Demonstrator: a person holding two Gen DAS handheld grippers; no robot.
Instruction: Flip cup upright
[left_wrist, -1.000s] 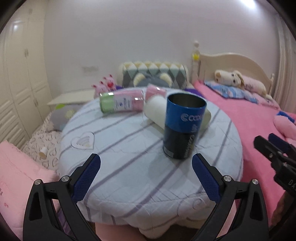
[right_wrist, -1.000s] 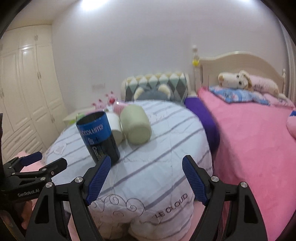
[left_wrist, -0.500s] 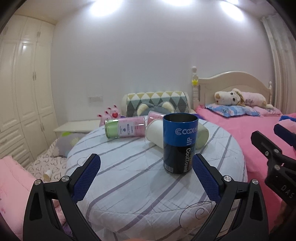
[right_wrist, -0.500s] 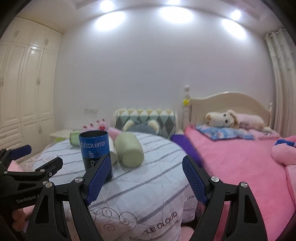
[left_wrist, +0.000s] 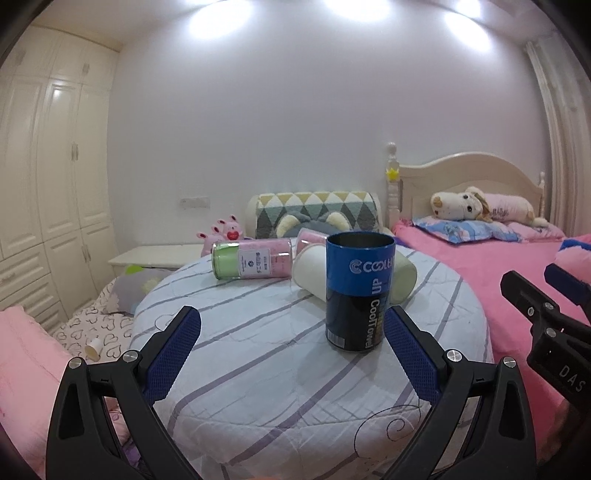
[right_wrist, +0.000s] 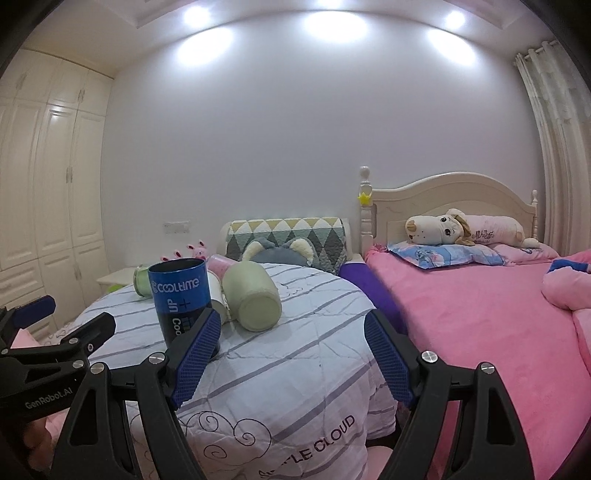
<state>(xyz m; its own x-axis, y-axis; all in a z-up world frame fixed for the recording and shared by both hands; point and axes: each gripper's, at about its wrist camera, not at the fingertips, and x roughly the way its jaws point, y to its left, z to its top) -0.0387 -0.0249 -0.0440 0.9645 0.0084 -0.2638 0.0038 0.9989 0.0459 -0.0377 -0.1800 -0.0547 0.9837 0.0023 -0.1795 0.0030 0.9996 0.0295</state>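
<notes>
On the round table, left to right:

Far left of the left wrist view: white wardrobe (left_wrist: 44, 177), doors shut, filling the left edge.
Left gripper (left_wrist: 291, 343): low centre of its own view, blue pads spread wide, nothing between them. From the right wrist view it sits at the lower left (right_wrist: 55, 332), with "GenRobot.AI" printed on its black body.
Table (left_wrist: 258, 369): round, under a white cloth with grey-purple stripes. "LE CLOUD" reads along the front hem in the right wrist view.
Pink bottle (left_wrist: 251, 260): on its side, upper left of centre, green cap pointing left, white label too small to read.
White cup (left_wrist: 308, 273): lying down, mouth toward the camera, just behind the blue one.
Blue cup (left_wrist: 360, 291): standing upright, open mouth up, right of centre on the cloth. "COOLTIME" in white on the blue band, "UP" and "CoolTowel" running down the dark lower half, barcode at the base.
Green cup (right_wrist: 255, 299): on its side, base toward the right wrist camera, just beside the blue cup.
Right gripper (right_wrist: 291, 350): jaws wide apart, holding nothing; its left pad overlaps the blue cup's lower edge in the frame, contact unclear.
Bed (left_wrist: 517, 266): pink cover, right side, plush dog (left_wrist: 461, 203) on the pillow.
</notes>
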